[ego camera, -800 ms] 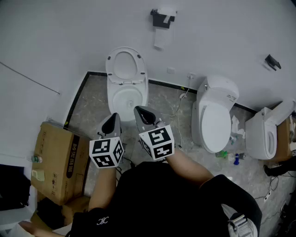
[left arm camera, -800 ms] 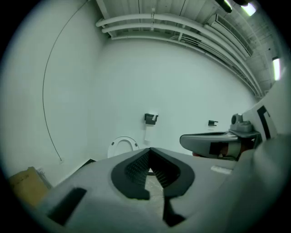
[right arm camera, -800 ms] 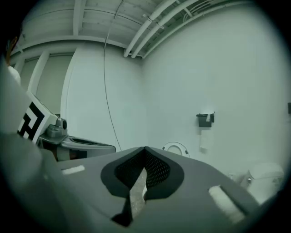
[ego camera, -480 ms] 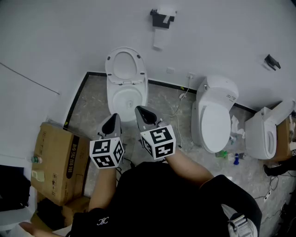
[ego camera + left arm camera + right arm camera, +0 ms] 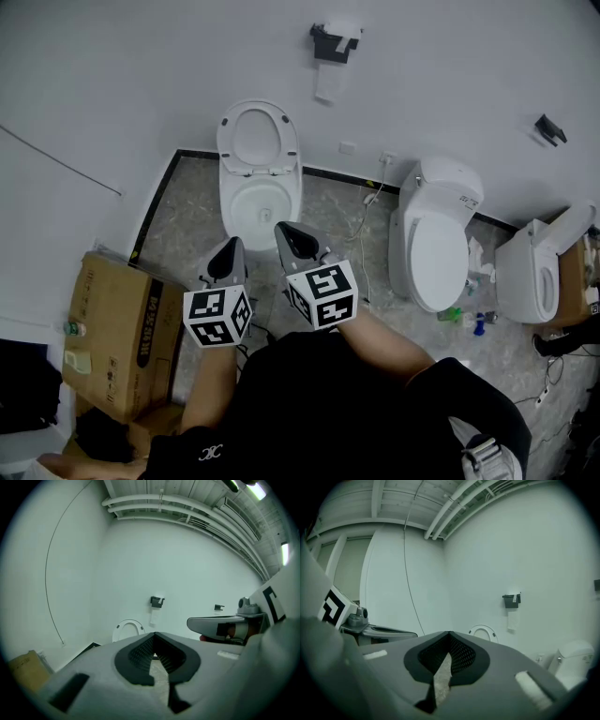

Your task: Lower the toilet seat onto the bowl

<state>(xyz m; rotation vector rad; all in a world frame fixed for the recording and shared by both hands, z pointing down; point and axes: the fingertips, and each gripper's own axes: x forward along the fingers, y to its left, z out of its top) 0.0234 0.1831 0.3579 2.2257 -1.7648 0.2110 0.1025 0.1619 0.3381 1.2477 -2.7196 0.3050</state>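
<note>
A white toilet stands against the far wall with its seat (image 5: 258, 139) raised upright over the open bowl (image 5: 263, 202). The seat also shows small and distant in the left gripper view (image 5: 128, 629) and the right gripper view (image 5: 483, 632). My left gripper (image 5: 228, 251) and right gripper (image 5: 291, 232) hover side by side in front of the bowl, short of it and touching nothing. Both are shut and empty: the left gripper's (image 5: 153, 637) jaws meet at the tips, and so do the right gripper's (image 5: 449, 634).
A cardboard box (image 5: 117, 328) sits on the floor at the left. Two more toilets (image 5: 436, 244) (image 5: 539, 272) stand to the right, with a cable (image 5: 361, 234) and small bottles (image 5: 478, 323) on the floor near them. A paper holder (image 5: 333, 42) hangs above the toilet.
Both grippers stay shut and keep their place before the bowl. The head view has shifted a little, so the toilet sits slightly lower in the picture.
</note>
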